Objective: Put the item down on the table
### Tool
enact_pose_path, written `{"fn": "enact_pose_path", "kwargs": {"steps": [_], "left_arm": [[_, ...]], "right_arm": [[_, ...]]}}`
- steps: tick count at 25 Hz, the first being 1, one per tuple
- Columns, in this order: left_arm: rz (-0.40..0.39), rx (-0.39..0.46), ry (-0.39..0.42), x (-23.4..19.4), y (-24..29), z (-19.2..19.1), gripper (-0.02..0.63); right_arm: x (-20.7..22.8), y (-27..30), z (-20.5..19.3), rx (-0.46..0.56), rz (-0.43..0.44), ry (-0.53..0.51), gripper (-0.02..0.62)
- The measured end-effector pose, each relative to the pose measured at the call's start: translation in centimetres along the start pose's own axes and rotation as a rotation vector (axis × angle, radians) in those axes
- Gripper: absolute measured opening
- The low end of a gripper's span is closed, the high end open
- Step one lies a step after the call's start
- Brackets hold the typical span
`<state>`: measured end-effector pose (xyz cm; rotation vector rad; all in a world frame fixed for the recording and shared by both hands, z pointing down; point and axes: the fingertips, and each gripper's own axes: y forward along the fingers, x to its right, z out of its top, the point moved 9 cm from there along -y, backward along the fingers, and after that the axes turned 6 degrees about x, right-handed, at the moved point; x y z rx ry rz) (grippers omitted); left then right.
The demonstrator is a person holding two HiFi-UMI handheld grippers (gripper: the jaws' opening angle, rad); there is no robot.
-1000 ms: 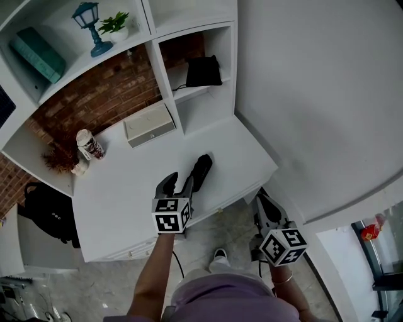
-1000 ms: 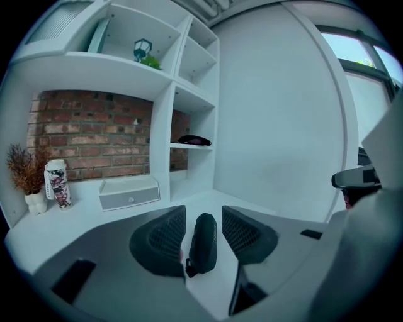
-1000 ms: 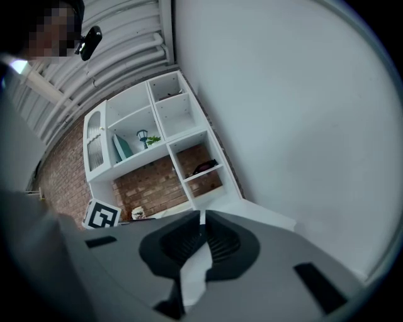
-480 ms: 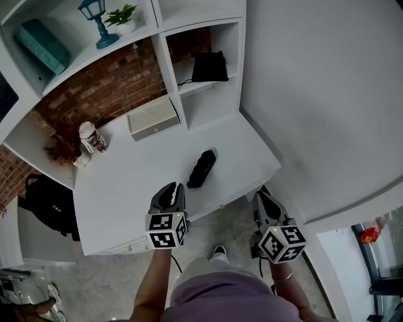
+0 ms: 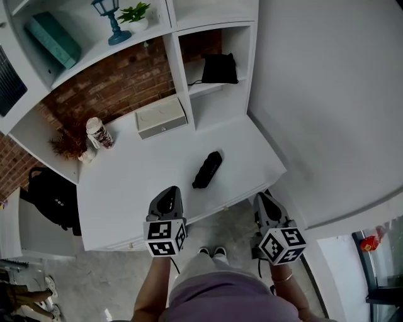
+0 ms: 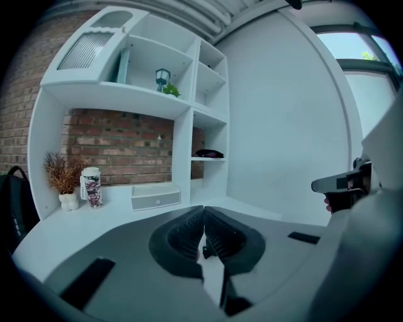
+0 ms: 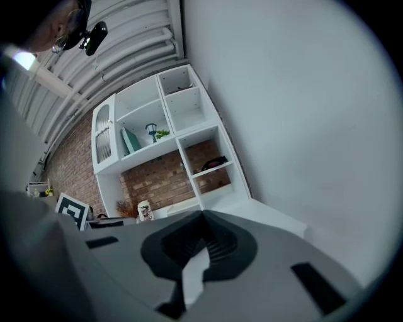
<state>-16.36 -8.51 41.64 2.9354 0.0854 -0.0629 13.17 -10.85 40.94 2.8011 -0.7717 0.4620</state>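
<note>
Left tongs [image 5: 168, 194] drawn back from black item [image 5: 208, 169], just closed empty, item now lying on table [image 5: 126, 182]

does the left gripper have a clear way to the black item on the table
Probably yes: the item lies alone on the table just ahead of the left gripper, nothing between. Its jaws have just closed empty and must reopen.

Before you, a white box [image 5: 162, 117] against the brick wall [image 5: 119, 82], a patterned can [image 5: 99, 133] beside dried sprigs [image 5: 66, 143], a blue lantern [image 5: 113, 19] and potted plant [image 5: 140, 12] stood shelved above.
</note>
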Motion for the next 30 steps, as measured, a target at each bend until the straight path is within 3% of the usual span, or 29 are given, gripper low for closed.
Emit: {"fn": "enact_pose_path", "kwargs": {"steps": [9,17,30], "left_arm": [[-0.008,0.010,-0.047,-0.7,-1.3,-0.8,0.003],[-0.031,0.013,-0.084,-0.7,-1.9,-1.1,0.003],[-0.056,0.014,-0.072,0.0,-1.6,-1.1,0.003]], "right_arm": [[-1.0,0.5,0.1,-0.009,0.009,-0.097,-0.005],[-1.4,0.7,-0.1,-0.022,0.005,-0.112,-0.005],[-1.4,0.9,-0.2,-0.018,0.008,-0.114,-0.005]]}}
